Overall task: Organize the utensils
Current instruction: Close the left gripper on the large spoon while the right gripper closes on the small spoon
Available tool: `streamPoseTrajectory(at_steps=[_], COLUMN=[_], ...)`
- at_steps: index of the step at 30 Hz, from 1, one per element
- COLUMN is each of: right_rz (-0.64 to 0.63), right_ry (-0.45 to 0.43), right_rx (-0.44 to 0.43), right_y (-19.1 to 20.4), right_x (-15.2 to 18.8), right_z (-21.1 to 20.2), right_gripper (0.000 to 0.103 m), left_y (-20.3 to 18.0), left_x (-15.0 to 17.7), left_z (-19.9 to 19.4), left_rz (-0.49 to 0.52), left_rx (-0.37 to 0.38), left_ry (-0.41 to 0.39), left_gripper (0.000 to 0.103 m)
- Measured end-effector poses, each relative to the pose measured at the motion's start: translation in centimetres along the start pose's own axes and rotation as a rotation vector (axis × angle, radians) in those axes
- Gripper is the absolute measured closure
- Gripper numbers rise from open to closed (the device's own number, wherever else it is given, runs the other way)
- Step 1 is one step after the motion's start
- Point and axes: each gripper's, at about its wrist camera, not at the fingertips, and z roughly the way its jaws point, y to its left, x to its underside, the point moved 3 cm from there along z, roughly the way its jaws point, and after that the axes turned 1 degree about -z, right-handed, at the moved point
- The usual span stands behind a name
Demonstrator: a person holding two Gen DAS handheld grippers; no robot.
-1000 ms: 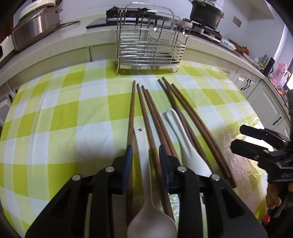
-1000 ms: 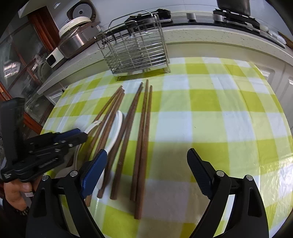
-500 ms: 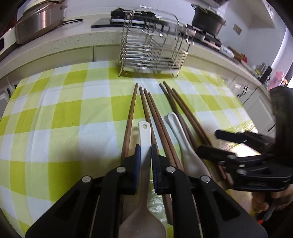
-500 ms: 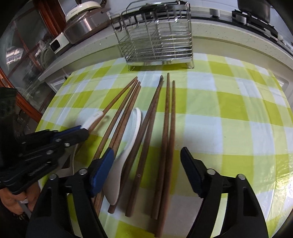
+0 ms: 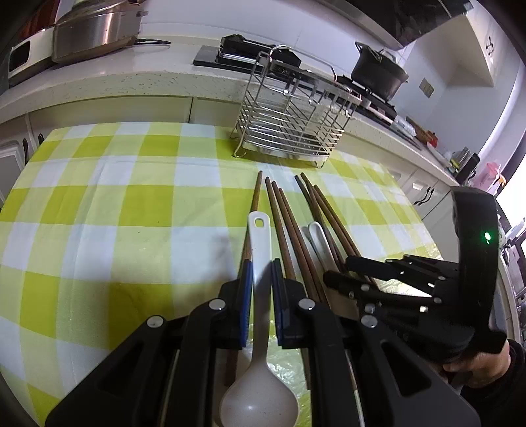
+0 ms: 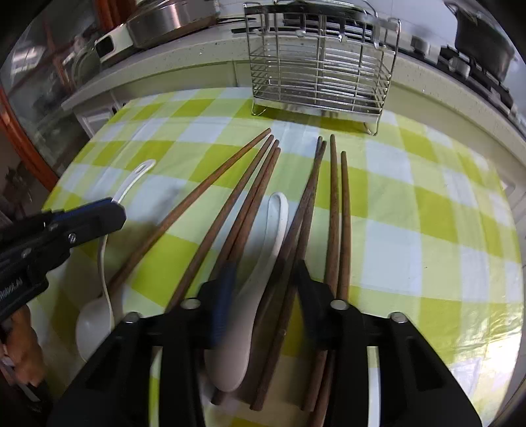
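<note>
My left gripper (image 5: 261, 276) is shut on the handle of a long white spoon (image 5: 259, 249), whose bowl lies near the camera. In the right wrist view the same gripper (image 6: 115, 210) enters from the left, pinching that spoon (image 6: 104, 262). The jaws of my right gripper (image 6: 266, 269) are closing around a short white soup spoon (image 6: 274, 226) and two brown chopsticks (image 6: 305, 210); the pads do not visibly press. Several more chopsticks (image 6: 230, 203) lie fanned on the checked cloth (image 6: 427, 213). A wire utensil rack (image 6: 322, 65) stands upright behind them. The right gripper (image 5: 338, 269) shows at the right.
The rack (image 5: 289, 128) sits at the table's far edge, against a white counter. On the counter are a steel cooker (image 5: 95, 29) and a black pot (image 5: 378, 72). A hand (image 5: 476, 364) holds the right gripper near the table's right edge.
The left jaws closed onto the long spoon's handle and the hand shifted sideways with it. The right gripper slid left over the short spoon and its jaws narrowed from wide apart.
</note>
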Motion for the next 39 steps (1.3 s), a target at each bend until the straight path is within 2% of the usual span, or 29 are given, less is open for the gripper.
streamPoseTrajectory(at_steps=[5, 10, 15, 18, 31, 36, 39], right_rz=[-0.031, -0.081, -0.100, -0.119, -0.137, -0.163, -0.141], right_ry=[-0.040, -0.004, -0.004, 0.020, 0.047, 0.031, 0.002], right_rx=[-0.012, -0.025, -0.012, -0.017, 0.009, -0.013, -0.028], right_y=[0.0, 0.5, 0.0, 0.0, -0.2, 0.4, 0.2], right_x=[-1.9, -3.2, -4.2, -4.2, -2.5, -1.9, -2.0], right_z=[-0.2, 1.4, 2.1, 2.7, 2.5, 2.1, 1.4], right_gripper=[0.070, 0.070, 0.071, 0.078, 0.080, 0.094, 0.096], left_y=[0.9, 1.8, 2.7, 3.1, 2.8, 2.4, 2.0], left_x=[0.1, 0.4, 0.6, 0.7, 0.7, 0.6, 0.7], left_z=[-0.5, -1.0, -1.2, -1.3, -1.6, -2.0, -2.5], left_rz=[-0.018, -0.037, -0.061, -0.073, -0.064, -0.052, -0.042], left_rx=[0.020, 0.035, 0.036, 0.036, 0.023, 0.008, -0.001], left_ry=[-0.019, -0.028, -0.036, -0.039, -0.042, -0.043, -0.048], left_gripper=[0.091, 0.091, 0.091, 0.091, 0.091, 0.091, 0.091])
